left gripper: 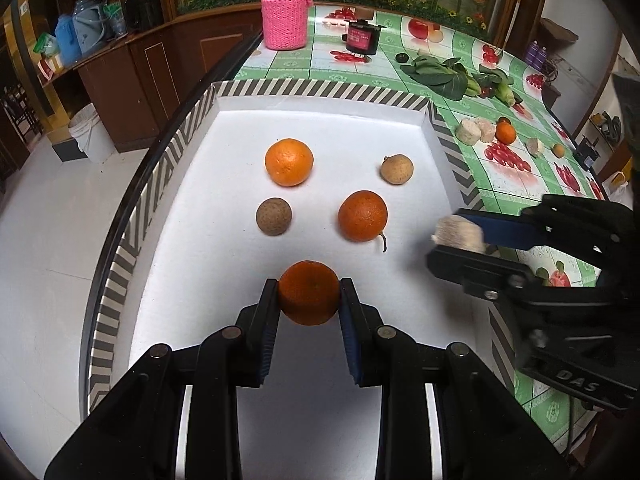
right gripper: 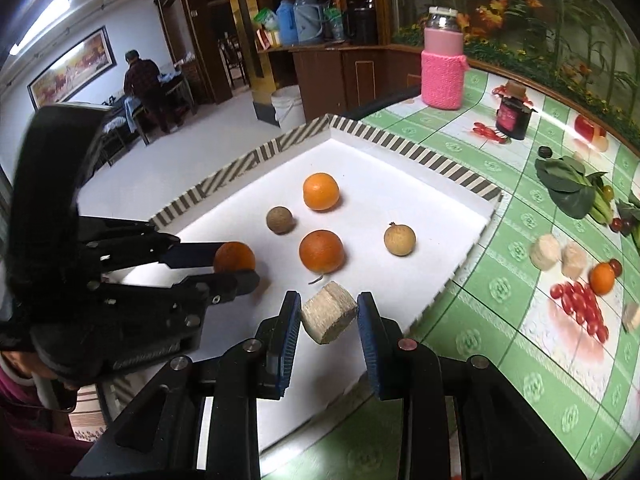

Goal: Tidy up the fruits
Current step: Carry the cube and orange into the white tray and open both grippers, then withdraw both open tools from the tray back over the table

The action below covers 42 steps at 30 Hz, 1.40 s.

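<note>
The left gripper (left gripper: 309, 294) clamps a small orange (left gripper: 309, 293) between its blue pads, holding it over the near end of a white tray (left gripper: 320, 116) edged with grey-and-white stripes. Ahead of the left gripper four fruits lie on the tray floor, apart from one another: a darker orange with a short stem (left gripper: 363, 216) just beyond and to the right, a round brown fruit (left gripper: 273, 217) beyond and to the left, a brighter orange (left gripper: 289, 162) farther on, and a pale brown fruit (left gripper: 396, 169) at the far right.

To the right of the left gripper, the right gripper (right gripper: 329, 314) grasps a pale, fibrous cut piece (right gripper: 329, 312), cylinder-shaped and tilted in the jaws, over the tray's right-hand side; what kind of produce it is cannot be told from the wrist views.

Beyond the right gripper and to its right, outside the tray, two similar pale chunks (right gripper: 558, 255) rest on a green patterned tablecloth (right gripper: 500, 292) beside another small orange (right gripper: 602, 278). Farther off lie leafy greens (right gripper: 570, 190), a dark jar (right gripper: 512, 116) and a bottle in a pink knitted sleeve (right gripper: 443, 66). Across the room, a person (right gripper: 146, 84) stands with their back turned, at a table.
</note>
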Each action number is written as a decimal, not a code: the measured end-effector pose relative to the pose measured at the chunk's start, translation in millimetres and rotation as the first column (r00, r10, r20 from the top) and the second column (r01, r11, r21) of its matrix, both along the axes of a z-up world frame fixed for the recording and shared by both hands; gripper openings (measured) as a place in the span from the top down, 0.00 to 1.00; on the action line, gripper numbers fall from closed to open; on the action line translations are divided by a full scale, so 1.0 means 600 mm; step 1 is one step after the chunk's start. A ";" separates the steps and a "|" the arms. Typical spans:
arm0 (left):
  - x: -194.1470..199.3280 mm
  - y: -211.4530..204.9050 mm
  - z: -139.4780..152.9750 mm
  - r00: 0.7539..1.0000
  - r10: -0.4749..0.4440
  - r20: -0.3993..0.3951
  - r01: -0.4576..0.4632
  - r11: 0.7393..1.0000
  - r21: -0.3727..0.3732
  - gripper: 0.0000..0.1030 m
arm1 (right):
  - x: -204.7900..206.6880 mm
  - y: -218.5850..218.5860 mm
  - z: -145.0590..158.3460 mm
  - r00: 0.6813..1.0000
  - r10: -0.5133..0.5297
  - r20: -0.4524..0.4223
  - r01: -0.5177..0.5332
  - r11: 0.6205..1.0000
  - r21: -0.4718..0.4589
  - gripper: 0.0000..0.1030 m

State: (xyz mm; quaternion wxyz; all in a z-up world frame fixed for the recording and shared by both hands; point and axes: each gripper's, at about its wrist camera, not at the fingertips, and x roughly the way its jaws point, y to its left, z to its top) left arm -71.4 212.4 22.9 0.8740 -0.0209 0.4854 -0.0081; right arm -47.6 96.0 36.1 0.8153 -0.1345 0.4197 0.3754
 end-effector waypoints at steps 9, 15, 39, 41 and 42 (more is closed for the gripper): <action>0.012 0.008 -0.009 0.999 0.028 -0.025 -0.028 1.000 -0.001 0.74 | 0.028 0.018 -0.021 1.000 0.008 -0.018 -0.008 1.000 -0.020 0.70; 0.013 0.013 -0.012 0.998 0.051 -0.042 -0.051 0.999 -0.008 0.73 | 0.023 0.019 -0.019 1.000 0.012 0.001 -0.012 1.000 -0.020 0.58; 0.002 -0.080 0.046 0.997 0.021 0.072 -0.021 1.000 0.003 0.32 | -0.011 -0.193 0.046 0.969 -0.243 0.038 0.238 0.964 0.119 0.27; 0.005 -0.097 0.050 0.997 0.003 0.076 -0.003 1.000 -0.001 0.32 | -0.011 -0.221 0.045 0.960 -0.276 0.039 0.271 0.956 0.115 0.24; 0.007 -0.106 0.053 0.997 -0.008 0.077 0.008 1.000 -0.002 0.32 | -0.011 -0.231 0.044 0.957 -0.288 0.038 0.282 0.953 0.115 0.24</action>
